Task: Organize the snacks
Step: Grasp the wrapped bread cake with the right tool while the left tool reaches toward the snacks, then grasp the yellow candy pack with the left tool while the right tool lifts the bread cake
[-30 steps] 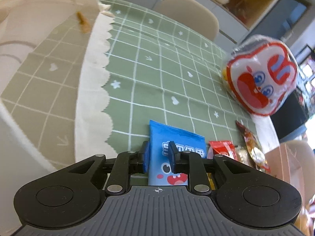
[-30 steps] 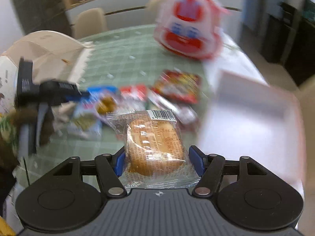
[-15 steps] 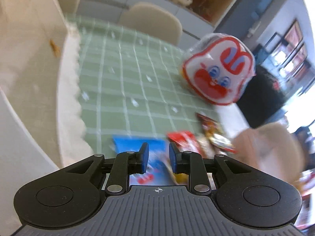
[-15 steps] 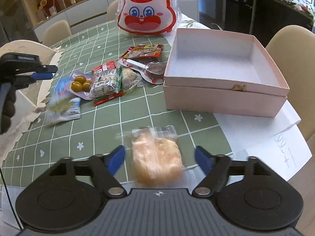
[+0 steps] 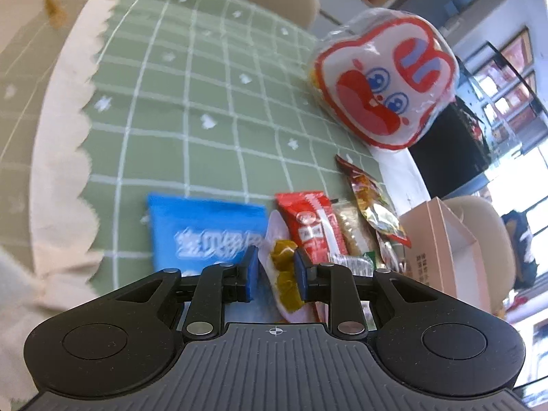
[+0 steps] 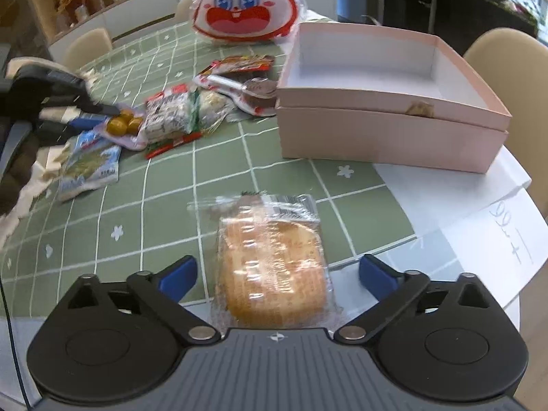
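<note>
My right gripper (image 6: 277, 272) is open; a wrapped golden cake (image 6: 270, 267) lies loose on the table between its spread fingers. My left gripper (image 5: 273, 269) is open with a narrow gap, over a clear pack of green-yellow olives (image 5: 284, 274), and also shows in the right wrist view (image 6: 102, 108). Beside the olives lie a blue packet (image 5: 205, 236), a red packet (image 5: 313, 226) and more snacks (image 6: 171, 116). An open pink box (image 6: 383, 102) stands at the right.
A large rabbit-face snack bag (image 6: 245, 3) stands at the table's far side. A cream scalloped cloth (image 5: 65, 137) lies at the left. White paper (image 6: 479, 226) lies by the box at the table's near edge. Beige chairs (image 6: 513, 68) surround the green checked table.
My right gripper opened and let go of the wrapped cake, which now lies on the table. My left gripper moved right from the blue packet to over the olive pack.
</note>
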The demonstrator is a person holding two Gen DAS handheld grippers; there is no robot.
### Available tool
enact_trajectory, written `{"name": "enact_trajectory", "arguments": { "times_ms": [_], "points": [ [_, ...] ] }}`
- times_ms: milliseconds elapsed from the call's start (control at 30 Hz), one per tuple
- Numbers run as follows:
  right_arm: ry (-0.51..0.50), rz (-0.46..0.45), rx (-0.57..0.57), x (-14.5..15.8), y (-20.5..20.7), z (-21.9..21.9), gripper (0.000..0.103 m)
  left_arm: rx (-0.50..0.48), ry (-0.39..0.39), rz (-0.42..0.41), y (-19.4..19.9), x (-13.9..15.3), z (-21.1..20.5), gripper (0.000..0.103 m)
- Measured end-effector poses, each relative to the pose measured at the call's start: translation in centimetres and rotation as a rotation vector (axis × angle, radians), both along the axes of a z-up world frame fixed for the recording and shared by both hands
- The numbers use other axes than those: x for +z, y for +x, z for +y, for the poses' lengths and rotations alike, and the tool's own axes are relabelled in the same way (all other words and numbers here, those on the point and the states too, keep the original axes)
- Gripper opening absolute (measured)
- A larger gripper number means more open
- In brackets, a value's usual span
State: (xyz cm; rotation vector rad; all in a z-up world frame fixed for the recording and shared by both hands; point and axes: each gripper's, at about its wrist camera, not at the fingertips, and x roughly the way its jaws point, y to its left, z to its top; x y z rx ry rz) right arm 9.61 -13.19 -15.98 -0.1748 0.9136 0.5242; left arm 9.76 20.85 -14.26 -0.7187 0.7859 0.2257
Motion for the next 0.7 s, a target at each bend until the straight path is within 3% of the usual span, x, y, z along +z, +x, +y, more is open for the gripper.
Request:
{"name": "enact_trajectory", "arguments": {
  "times_ms": [167, 267, 433, 567, 700],
  "points": [
    [0.008, -0.029, -0.055, -0.2, -0.7, 0.4, 0.103, -0.099, 0.126, 0.02, 1.2, 0.7, -1.7, 0.029],
    [0.001, -0.05, -0.078, -0.3, -1.1, 0.7, 0.103, -0.145, 0.114, 0.029, 1.2, 1.1, -2.5, 0.028],
    [-0.049, -0.083, -0.02, -0.6, -1.8, 1.1, 0.103, -0.221, 0.066, -0.046, -0.2, 2.5, -4.2, 0.024],
    [-0.046, -0.094, -0.012, -0.7, -2.4, 1.0, 0.103, -0.238, 0.149, -0.017, 0.5, 2.3, -6.3, 0.029],
    [-0.045, -0.095, -0.005, -0.7, -2.7, 0.9, 0.103, -0.246, 0.225, 0.097, 2.1, 0.8, -7.8, 0.036]
  ]
}}
